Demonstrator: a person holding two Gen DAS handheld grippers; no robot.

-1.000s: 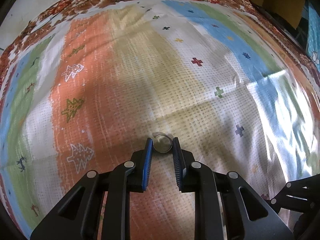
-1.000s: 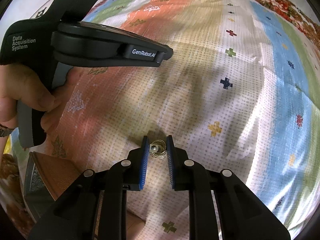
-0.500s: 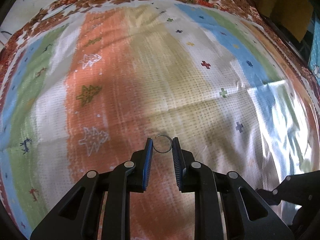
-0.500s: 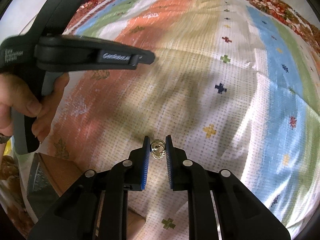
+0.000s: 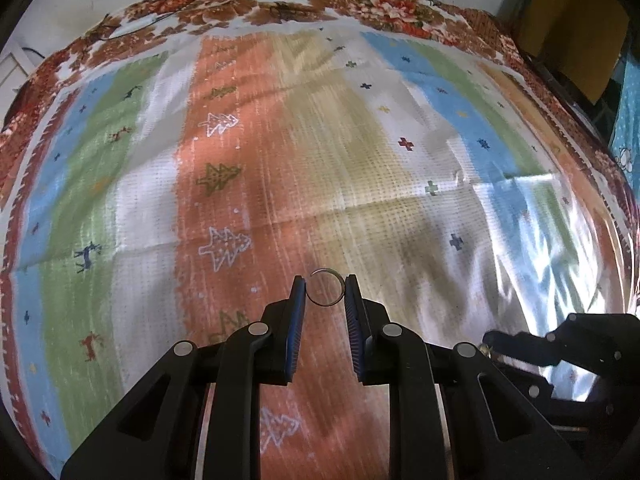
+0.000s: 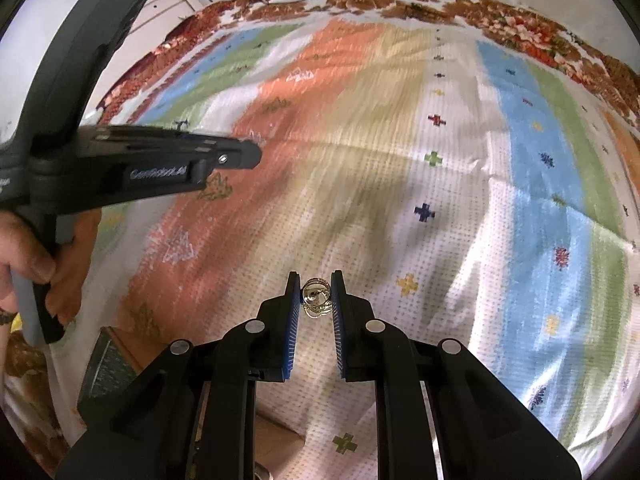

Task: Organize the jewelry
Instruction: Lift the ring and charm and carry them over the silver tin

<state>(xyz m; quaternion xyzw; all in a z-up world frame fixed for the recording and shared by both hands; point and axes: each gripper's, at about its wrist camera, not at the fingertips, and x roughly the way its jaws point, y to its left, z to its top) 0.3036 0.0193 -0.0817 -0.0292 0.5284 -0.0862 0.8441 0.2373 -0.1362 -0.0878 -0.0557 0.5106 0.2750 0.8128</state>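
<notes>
Presently listed: left gripper [image 5: 325,289], black frame with blue pads, pinching a thin plain metal ring [image 5: 325,287] by its two sides at the very fingertips; the ring stands face-on to the left wrist camera and the cloth shows through its hole. Right gripper [image 6: 316,292], same make, jaws drawn nearly together on a small cluster of gold-coloured rings [image 6: 316,298], looped one over another (how many cannot be told), held at the fingertips with the lower loops hanging just below the pads. Both pieces are held above the tablecloth [image 5: 280,152], not lying on it. Tablecloth: glossy covering, broad stripes of orange, tan, white, blue and green, printed with small trees, crosses and deer, creased across the middle, laid over a floral cloth [image 5: 360,0] in red-brown and white that shows round its far edge. In the right wrist view the left gripper appears from the side at left, its body lettered "GenRobot.AI" (blurred), carried in the person's hand [image 6: 28,256] around a grey grip. In the left wrist view the right gripper's black fingers enter at the lower right corner, with a gold glint at their tip. Further item: brown box [image 6: 120,360] with a dark textured panel, at the lower left of the right wrist view, partly hidden behind the gripper frame.
</notes>
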